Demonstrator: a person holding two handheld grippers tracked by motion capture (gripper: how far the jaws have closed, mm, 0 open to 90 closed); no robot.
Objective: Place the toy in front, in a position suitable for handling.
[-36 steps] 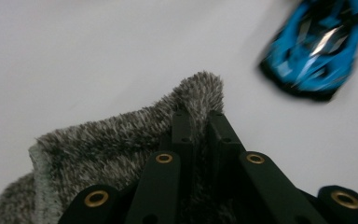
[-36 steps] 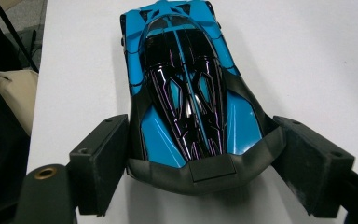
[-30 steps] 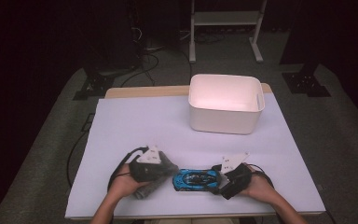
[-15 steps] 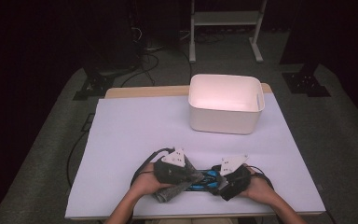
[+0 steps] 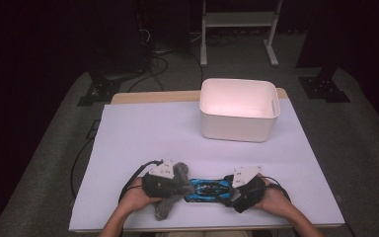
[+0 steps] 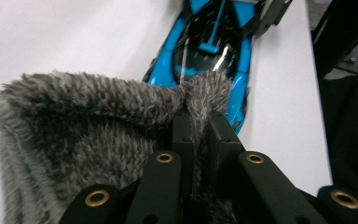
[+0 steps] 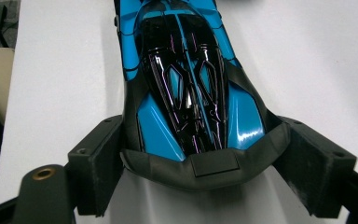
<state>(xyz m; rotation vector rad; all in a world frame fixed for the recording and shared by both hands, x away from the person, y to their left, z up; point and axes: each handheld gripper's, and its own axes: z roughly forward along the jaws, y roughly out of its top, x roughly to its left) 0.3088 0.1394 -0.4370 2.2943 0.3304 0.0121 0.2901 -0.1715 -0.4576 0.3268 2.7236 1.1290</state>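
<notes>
A blue and black toy car (image 5: 208, 189) lies near the table's front edge, between my two grippers. My left gripper (image 5: 177, 185) is shut on a grey fluffy cloth (image 5: 168, 206), which rests against the car's left end. In the left gripper view the jaws pinch a fold of the cloth (image 6: 84, 126), and the car (image 6: 214, 42) lies just beyond my left gripper (image 6: 198, 122). My right gripper (image 5: 231, 192) grips the car's right end. Its jaws press both sides of the car (image 7: 186, 84) at the dark bumper, where my right gripper (image 7: 203, 161) is seen from close up.
A white plastic bin (image 5: 237, 129) stands open at the back right of the white table sheet (image 5: 143, 133). A white rack's legs (image 5: 237, 19) and cables are on the floor behind the table. Both hands rest at the front edge.
My left gripper carried the cloth right over the car, then came back left to the car's left end. The right gripper and the car stayed put.
</notes>
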